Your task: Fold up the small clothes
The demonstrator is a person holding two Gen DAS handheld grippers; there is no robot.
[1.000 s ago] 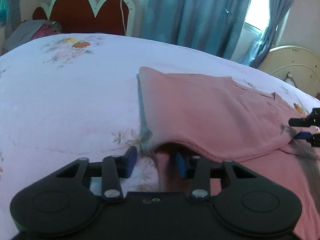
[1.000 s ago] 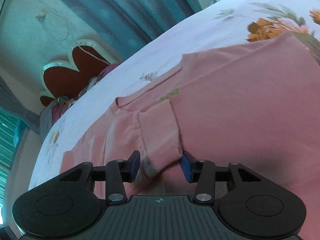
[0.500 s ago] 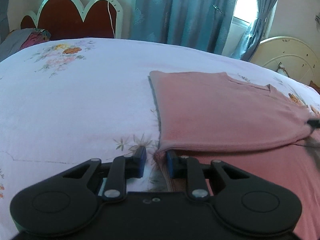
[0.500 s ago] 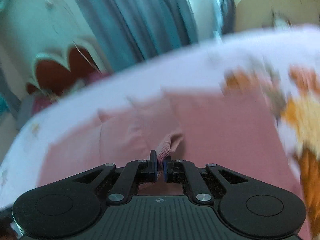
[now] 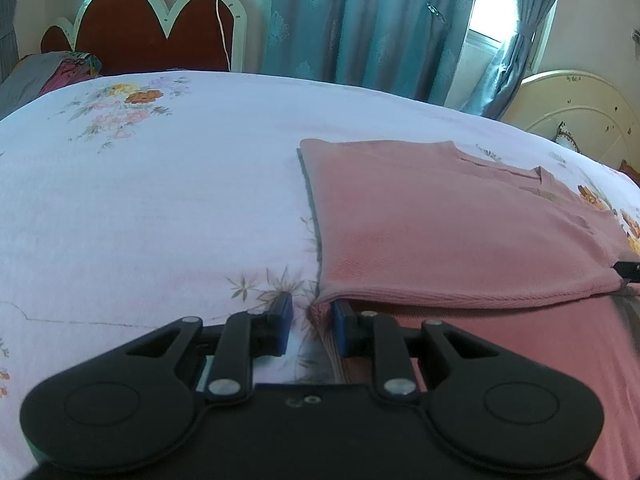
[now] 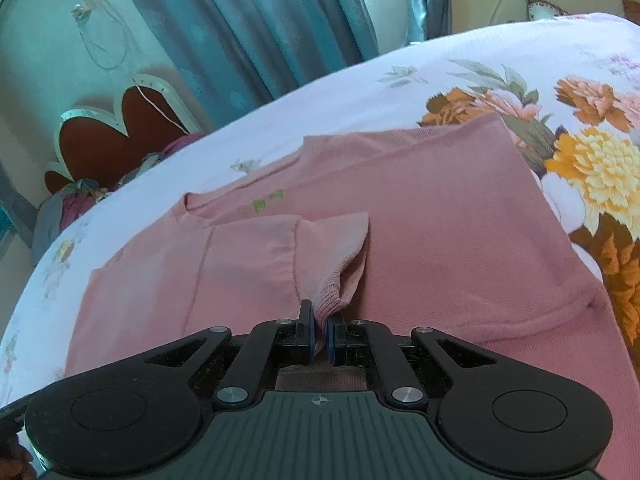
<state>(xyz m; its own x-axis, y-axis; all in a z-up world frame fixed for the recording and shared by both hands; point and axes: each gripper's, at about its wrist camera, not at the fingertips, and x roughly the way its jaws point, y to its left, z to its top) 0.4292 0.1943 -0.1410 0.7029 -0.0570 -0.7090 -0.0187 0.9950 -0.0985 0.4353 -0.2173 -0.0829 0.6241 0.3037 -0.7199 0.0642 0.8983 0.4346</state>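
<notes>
A pink knit top (image 5: 440, 240) lies on the floral bedsheet, one side folded over onto itself. My left gripper (image 5: 310, 320) sits at the near left corner of the fold with its jaws partly apart; the ribbed corner (image 5: 320, 312) lies between the blue pads, not pinched. My right gripper (image 6: 319, 334) is shut on the ribbed edge (image 6: 328, 300) of the folded flap, which puckers up from the top (image 6: 440, 240). The right gripper's tip shows in the left wrist view (image 5: 628, 270) at the far right edge.
The bed (image 5: 140, 200) spreads wide to the left of the top. A red scalloped headboard (image 5: 152, 28) and a heap of pillows (image 5: 52, 76) stand at the back left. Blue curtains (image 5: 360, 20) and a cream footboard (image 5: 580, 108) are behind.
The right gripper has closed on the flap's ribbed edge and holds it. The left gripper's jaws narrowed onto the fold corner, then widened a little. The folded side now lies flatter.
</notes>
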